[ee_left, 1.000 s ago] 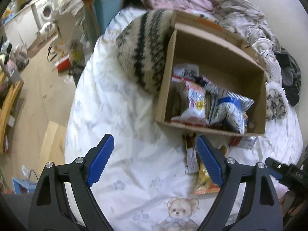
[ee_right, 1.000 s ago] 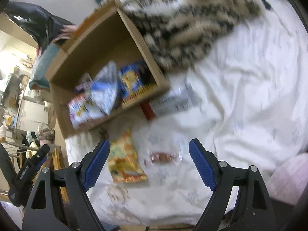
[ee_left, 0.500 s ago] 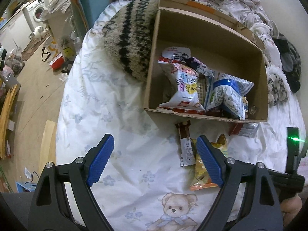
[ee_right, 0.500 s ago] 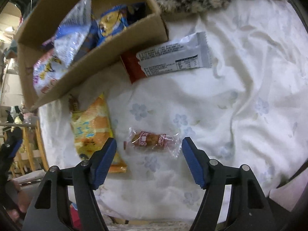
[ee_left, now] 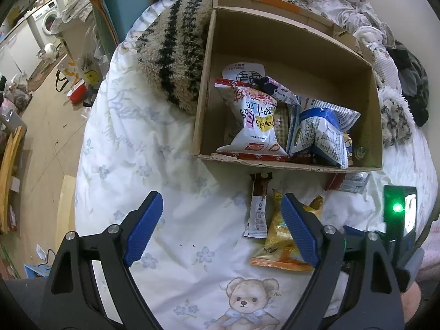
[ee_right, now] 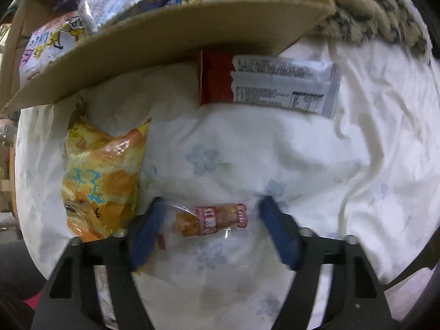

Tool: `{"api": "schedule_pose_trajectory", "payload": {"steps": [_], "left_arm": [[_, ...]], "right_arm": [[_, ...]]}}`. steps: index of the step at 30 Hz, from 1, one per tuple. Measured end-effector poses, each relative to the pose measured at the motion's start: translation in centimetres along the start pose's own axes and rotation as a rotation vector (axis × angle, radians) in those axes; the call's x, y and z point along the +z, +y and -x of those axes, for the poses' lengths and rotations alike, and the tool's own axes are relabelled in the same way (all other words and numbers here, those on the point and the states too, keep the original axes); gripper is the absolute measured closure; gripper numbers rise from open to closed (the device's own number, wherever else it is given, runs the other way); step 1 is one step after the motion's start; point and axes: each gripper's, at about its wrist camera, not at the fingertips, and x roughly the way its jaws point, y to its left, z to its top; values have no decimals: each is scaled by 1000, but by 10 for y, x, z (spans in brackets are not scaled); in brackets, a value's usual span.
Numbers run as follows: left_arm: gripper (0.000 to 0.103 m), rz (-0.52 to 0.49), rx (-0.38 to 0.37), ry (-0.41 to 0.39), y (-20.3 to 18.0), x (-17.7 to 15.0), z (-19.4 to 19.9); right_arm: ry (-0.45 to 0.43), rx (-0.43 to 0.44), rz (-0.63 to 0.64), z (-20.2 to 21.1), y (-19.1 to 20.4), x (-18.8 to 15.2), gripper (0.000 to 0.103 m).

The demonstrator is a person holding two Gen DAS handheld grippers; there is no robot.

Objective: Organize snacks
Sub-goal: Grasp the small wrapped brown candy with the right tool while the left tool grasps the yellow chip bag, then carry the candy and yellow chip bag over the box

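The right gripper (ee_right: 210, 229) is low over the white bedsheet (ee_right: 316, 165), with its blue fingers (ee_right: 147, 229) apart on both sides of a small snack in clear wrapper (ee_right: 213, 220) – the snack lies flat on the sheet between them, and I cannot tell if the pads touch the wrapper, because this view is a little blurred. Just to the left of it lies an orange-yellow snack bag (ee_right: 101, 173), and its lower corner is near the left finger. Farther up, a red and silver bar packet (ee_right: 269, 82) lies on the sheet with its red end against the near wall of the cardboard box (ee_right: 170, 33). In the left wrist view the left gripper (ee_left: 220, 228) hangs above the sheet with its fingers wide apart and nothing between them. The cardboard box (ee_left: 288, 165) stands on the bed beside a striped fluffy cushion (ee_left: 176, 52) and holds several snack bags – a white one with pink and yellow print (ee_left: 253, 121) and a blue and white one (ee_left: 321, 134) are against its near wall. In front of that wall a thin brown and white stick packet (ee_left: 258, 206) lies next to the orange-yellow bag (ee_left: 283, 236). A teddy bear print (ee_left: 247, 302) is on the sheet near the bed's front edge.
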Motion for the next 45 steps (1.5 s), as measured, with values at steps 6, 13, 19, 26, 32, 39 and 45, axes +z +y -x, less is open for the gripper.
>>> {"api": "schedule_pose_trajectory", "payload": {"steps": [6, 13, 19, 26, 32, 39, 45], "left_arm": [[18, -18, -1, 25, -6, -3, -8], [18, -166, -98, 158, -48, -25, -40], [18, -319, -117, 241, -95, -41, -67], [35, -349, -85, 224, -110, -42, -81], [61, -339, -119, 202, -104, -45, -62], [62, -253, -161, 98, -87, -33, -11], [62, -249, -135, -53, -75, -4, 34]], "right_arm": [[-38, 121, -45, 27, -20, -4, 72], [-135, 267, -103, 78, -46, -24, 86], [-179, 318, -153, 98, -61, -20, 86], [-181, 334, -176, 97, -68, -18, 86], [-186, 347, -176, 97, -65, -15, 86], [-237, 372, -152, 110, -57, -15, 86], [-325, 412, -135, 130, -54, -12, 86]]}}
